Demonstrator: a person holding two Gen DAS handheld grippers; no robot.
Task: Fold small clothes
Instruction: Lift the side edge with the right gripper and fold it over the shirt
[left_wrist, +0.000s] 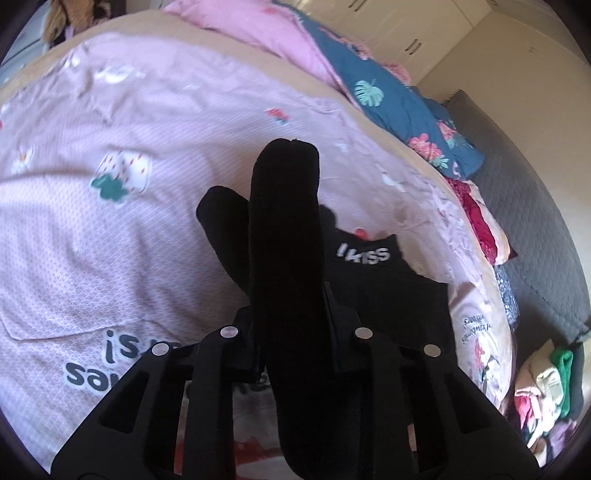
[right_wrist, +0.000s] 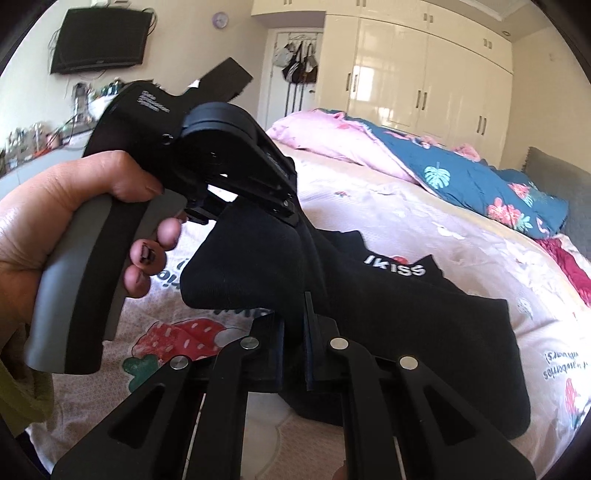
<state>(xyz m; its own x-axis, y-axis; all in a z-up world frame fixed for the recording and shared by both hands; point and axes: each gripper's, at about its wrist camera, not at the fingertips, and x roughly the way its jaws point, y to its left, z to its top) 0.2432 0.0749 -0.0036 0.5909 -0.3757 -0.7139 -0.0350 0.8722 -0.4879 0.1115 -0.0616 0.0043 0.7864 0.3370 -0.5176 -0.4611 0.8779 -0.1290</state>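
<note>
Black knit cloth fills the middle of both views: a pair of socks (right_wrist: 388, 295) with a soft, matte, slightly fuzzy surface and white lettering woven near the cuff, draped partly over a pink bedsheet (left_wrist: 184, 147) printed with strawberries and dark text. From the left wrist camera, the left gripper (left_wrist: 291, 306) has its hard plastic fingers drawn in close on a thick, rounded tube of sock that stands up between them like a blunt column, with a second rounded toe end poking out to its left. The right wrist camera shows that same tool from the side, a hand (right_wrist: 55, 229) wrapped around its smooth grey and black grip, its jaws pinching the sock at a bulging heel-shaped fold lifted off the sheet. The right gripper (right_wrist: 293, 332) is closed tight on a thin ridge of the same black fabric, and the rest of the sock spreads flat and wide to the right across the bed. Whether one sock or both layers sit in that pinch is hard to tell, since black on black hides the edges. A crumpled quilt (right_wrist: 461, 177), teal with flowers and leaves, lies bunched along the far side of the bed, before glossy cream wardrobe doors (right_wrist: 424, 74).
</note>
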